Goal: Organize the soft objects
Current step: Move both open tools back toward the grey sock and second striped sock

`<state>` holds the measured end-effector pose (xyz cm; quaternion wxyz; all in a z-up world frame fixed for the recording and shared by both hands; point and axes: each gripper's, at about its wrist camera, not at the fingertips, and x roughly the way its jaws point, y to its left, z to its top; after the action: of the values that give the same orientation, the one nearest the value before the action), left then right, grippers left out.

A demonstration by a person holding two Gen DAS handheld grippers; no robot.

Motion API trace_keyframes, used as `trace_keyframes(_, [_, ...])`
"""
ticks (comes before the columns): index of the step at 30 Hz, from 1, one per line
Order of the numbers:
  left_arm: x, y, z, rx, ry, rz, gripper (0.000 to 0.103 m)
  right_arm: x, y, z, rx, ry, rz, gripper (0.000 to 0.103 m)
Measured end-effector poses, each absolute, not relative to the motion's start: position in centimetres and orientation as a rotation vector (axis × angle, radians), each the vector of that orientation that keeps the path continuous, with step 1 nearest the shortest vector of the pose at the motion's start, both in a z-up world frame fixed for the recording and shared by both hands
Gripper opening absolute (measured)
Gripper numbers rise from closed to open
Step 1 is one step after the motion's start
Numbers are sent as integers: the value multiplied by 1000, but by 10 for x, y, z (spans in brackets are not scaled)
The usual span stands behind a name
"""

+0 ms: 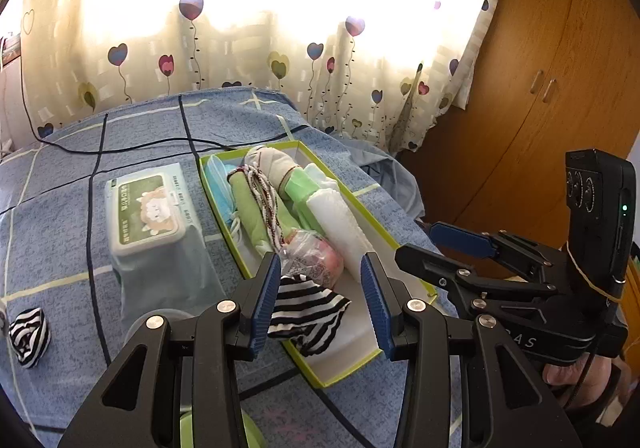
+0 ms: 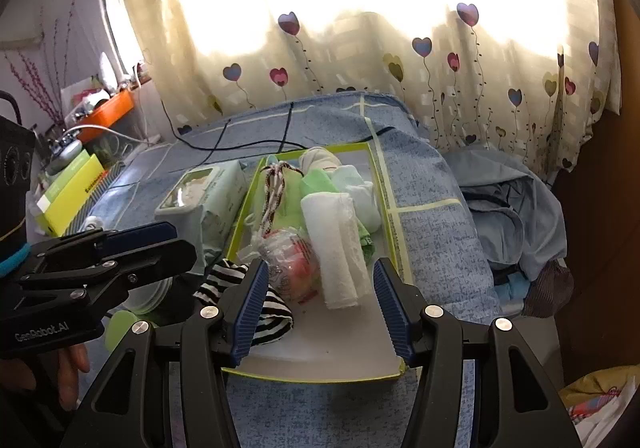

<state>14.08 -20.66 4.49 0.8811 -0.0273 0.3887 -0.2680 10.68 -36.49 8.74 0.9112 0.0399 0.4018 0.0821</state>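
Between the left gripper's (image 1: 320,300) ribbed blue rubbery pads lies a striped black-and-white knit sock (image 1: 308,308), soft and matt, draped over the near rim of a green-edged cardboard box (image 1: 384,232) with a smooth white floor. Just beyond the fingers sits a crinkled, glossy clear plastic bag (image 1: 316,256), and beside it a white rolled towel (image 1: 340,224) of nubbly cloth. Left of the fingers stands a wet-wipe pack (image 1: 152,216) in sheeny plastic film with a hard lid. The bedsheet (image 1: 60,216) is matt, mottled blue cloth. The right gripper's (image 2: 318,312) arms are matt black plastic with bright metal screws.
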Motion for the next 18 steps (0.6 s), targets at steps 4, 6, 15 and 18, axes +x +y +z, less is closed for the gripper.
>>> trace_keyframes(4, [135,-197,49,-70,799,-560,43,102,-354,94,66,818,180,55])
trace_keyframes(6, [132,-191,50,-76,793,-557,43,101,-349,97,58,816,185,55])
trace_keyframes(15, [123,-165,54,-107,773,-521,43,96,-322,106,23,805,217,55])
trace_keyframes(18, [119,-157,55,-113,767,-512,43,95,-314,107,15,805,232,55])
